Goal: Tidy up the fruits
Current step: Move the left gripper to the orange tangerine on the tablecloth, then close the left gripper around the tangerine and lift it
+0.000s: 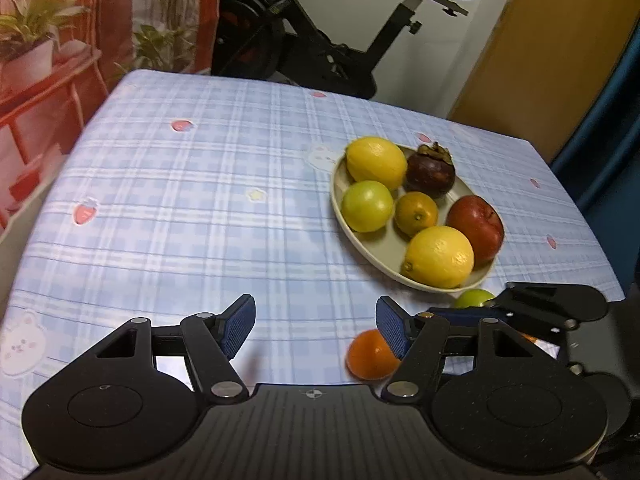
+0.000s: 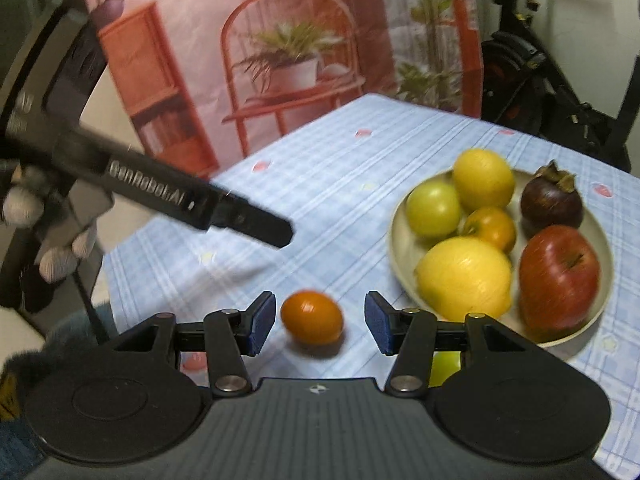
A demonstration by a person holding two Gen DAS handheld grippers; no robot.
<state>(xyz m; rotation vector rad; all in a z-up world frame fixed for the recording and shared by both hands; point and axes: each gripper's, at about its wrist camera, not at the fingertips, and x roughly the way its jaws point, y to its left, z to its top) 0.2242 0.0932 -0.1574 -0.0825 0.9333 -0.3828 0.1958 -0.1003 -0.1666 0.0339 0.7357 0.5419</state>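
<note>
A beige plate [image 1: 339, 204] [image 2: 401, 252] holds two lemons, a green fruit, a small orange citrus, a mangosteen [image 1: 430, 172] and a red apple [image 2: 558, 276]. Near the table's front edge a loose orange fruit [image 2: 312, 317] lies on the cloth between the jaws of my right gripper [image 2: 320, 325], with a gap on each side. In the left wrist view that orange [image 1: 368, 354] shows beside the right finger of my open left gripper [image 1: 316, 326], which holds nothing. A loose green fruit [image 1: 472, 298] [image 2: 445, 368] lies by the plate, partly hidden behind the right gripper [image 1: 492, 306].
A blue checked tablecloth [image 1: 200, 208] covers the table. An exercise bike [image 1: 320, 40] stands behind the far edge and a printed red backdrop [image 2: 280, 60] hangs at the left. A gloved hand [image 2: 24, 208] holds the left gripper [image 2: 280, 232] at the left of the right wrist view.
</note>
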